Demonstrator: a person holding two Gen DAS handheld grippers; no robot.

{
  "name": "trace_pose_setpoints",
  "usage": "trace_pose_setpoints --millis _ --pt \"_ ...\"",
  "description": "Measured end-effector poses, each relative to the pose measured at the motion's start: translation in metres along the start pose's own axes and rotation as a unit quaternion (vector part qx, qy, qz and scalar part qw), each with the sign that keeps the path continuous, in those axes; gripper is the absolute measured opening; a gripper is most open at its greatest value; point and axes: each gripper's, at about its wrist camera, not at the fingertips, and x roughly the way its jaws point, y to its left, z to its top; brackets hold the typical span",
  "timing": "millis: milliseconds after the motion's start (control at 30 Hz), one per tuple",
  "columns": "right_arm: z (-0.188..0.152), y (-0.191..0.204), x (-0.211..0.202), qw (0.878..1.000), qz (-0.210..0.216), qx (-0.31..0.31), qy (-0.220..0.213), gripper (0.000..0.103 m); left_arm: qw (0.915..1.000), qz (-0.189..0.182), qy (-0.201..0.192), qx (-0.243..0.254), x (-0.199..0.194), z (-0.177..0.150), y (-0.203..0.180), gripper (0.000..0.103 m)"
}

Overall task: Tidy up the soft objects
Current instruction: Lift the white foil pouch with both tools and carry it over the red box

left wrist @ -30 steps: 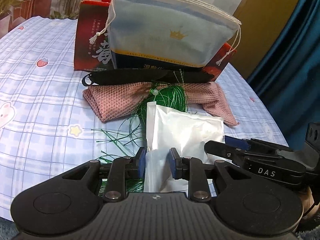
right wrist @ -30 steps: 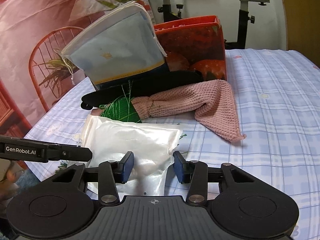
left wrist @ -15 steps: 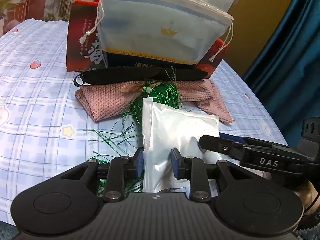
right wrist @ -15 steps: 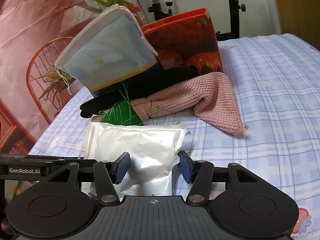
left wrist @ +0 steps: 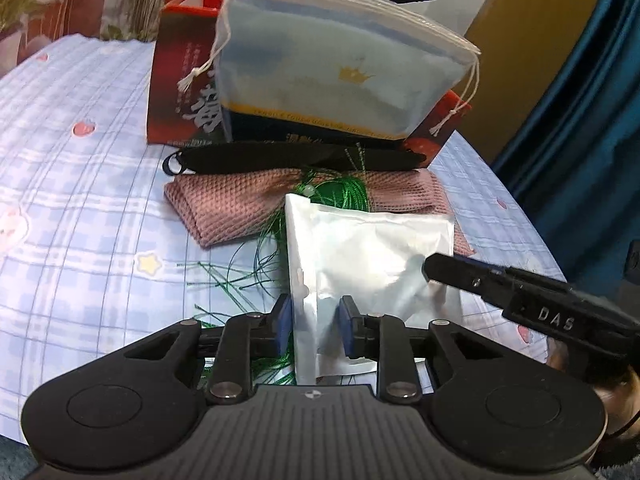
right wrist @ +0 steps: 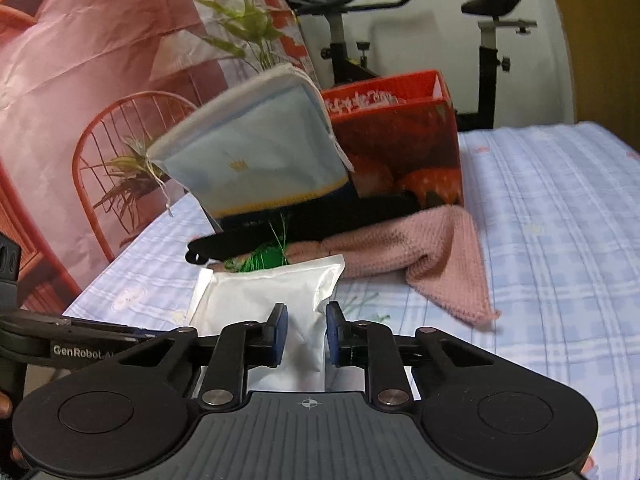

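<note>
We are pinching the white pouch [left wrist: 372, 256] lying on the checked tablecloth [left wrist: 80, 208] before the pink knit cloth [left wrist: 236, 200], left gripper [left wrist: 313, 326] clamped narrow on its flat seam edge and right gripper [right wrist: 306, 334] just closing onto the opposite end, judging it light, limp and slippery, so we are favouring the sealed edges.

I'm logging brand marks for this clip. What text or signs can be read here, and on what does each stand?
"DAS": on the right gripper, seen from the left wrist.
"GenRobot.AI", last letters cut off: on the left gripper's arm, seen from the right wrist.
Gold crown sign, no words: on the drawstring pouch.
Large white Chinese characters on the red box: partly hidden, not readable.
Gold line along the pouch's lower edge: too blurred.
</note>
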Motion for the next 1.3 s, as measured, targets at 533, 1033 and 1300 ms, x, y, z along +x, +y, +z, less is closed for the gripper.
trace_pose_setpoints --millis 533,1033,1300 --pt "0.004 0.008 -0.008 1.0 0.009 -0.021 -0.015 0.016 0.9985 -0.021 -0.05 -0.006 -0.027 0.011 0.0 0.032" --pt "0.083 0.035 -0.048 0.992 0.032 -0.055 -0.109 0.016 0.984 -0.052 -0.164 0.047 -0.087 0.071 -0.022 0.032" --pt "0.108 0.047 -0.037 0.99 0.031 -0.078 -0.117 0.016 0.9861 -0.04 -0.157 0.039 -0.078 0.077 -0.011 0.032"
